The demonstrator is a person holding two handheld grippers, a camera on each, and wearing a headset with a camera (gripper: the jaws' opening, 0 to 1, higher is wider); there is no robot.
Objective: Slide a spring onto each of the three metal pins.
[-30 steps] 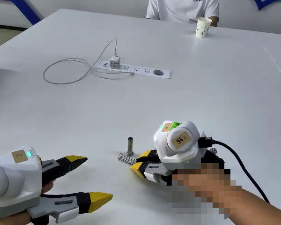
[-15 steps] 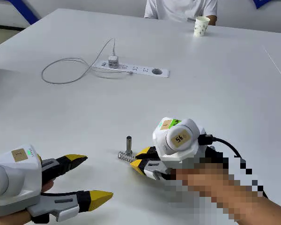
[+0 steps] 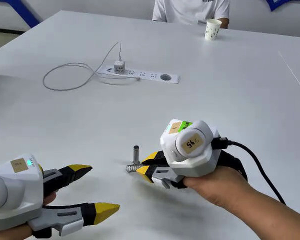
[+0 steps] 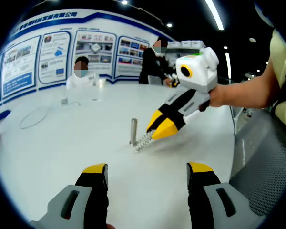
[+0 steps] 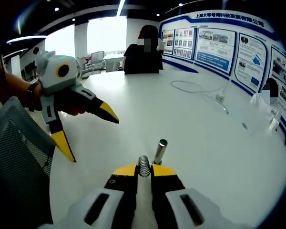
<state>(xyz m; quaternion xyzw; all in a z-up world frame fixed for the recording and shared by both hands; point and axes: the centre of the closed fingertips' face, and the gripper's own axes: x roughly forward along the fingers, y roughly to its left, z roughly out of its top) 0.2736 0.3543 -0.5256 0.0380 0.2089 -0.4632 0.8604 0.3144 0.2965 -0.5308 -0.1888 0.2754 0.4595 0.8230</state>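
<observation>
Edging slightly nearer the pin (image 3: 136,154), the right gripper (image 3: 143,172) has its jaws closed on the spring (image 5: 143,165). One pin, one spring. Left gripper view shows the spring slanting down from those jaws beside the pin's foot; right gripper view shows it end-on, just short of the pin. Left gripper (image 3: 99,189) gapes empty, well apart from the pin.
</observation>
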